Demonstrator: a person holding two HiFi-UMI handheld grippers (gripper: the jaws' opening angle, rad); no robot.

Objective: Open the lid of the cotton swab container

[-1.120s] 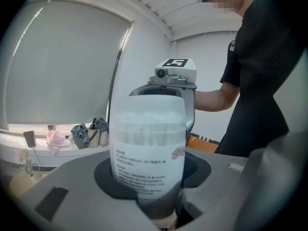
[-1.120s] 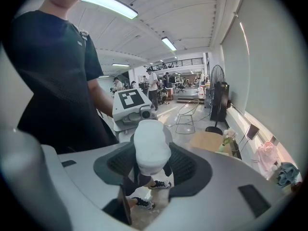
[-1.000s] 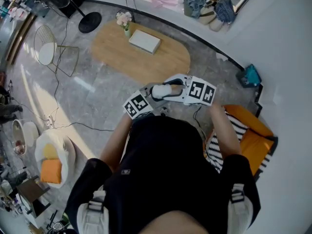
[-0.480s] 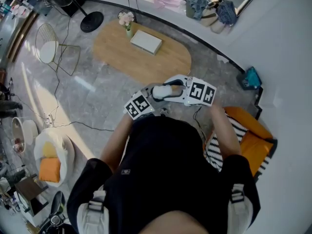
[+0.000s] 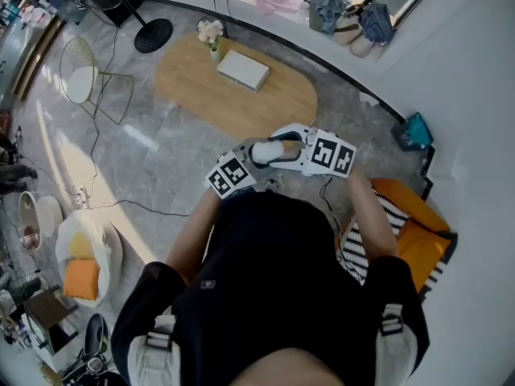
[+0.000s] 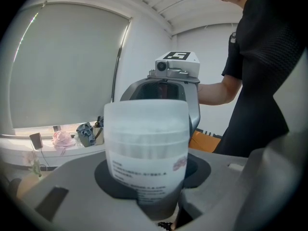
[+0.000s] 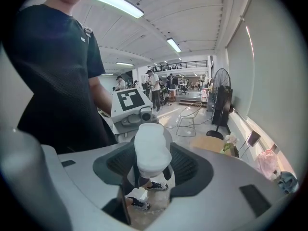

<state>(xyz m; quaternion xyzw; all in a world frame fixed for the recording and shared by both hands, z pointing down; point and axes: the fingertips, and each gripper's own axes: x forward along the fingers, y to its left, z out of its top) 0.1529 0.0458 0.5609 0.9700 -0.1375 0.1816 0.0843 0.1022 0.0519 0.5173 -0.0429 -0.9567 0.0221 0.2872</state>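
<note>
The cotton swab container (image 5: 269, 149) is a frosted white cylinder with a printed label, held in front of my chest between both grippers. My left gripper (image 6: 149, 174) is shut on its body (image 6: 144, 148), pads against both sides. From the opposite side my right gripper (image 7: 153, 165) surrounds the white lid (image 7: 152, 148). Its jaws have just been opening with the lid between them. The pads lie very close to the lid, and I cannot make out whether they still press on it. In the head view the left gripper (image 5: 256, 156) and right gripper (image 5: 282, 145) face each other.
Ahead on the grey floor stands an oval wooden table (image 5: 265, 107) with a flower vase (image 5: 209, 37) and a white box (image 5: 240, 68). A wire chair (image 5: 80, 83) is at the left. An orange and striped cushion (image 5: 406, 219) lies at my right.
</note>
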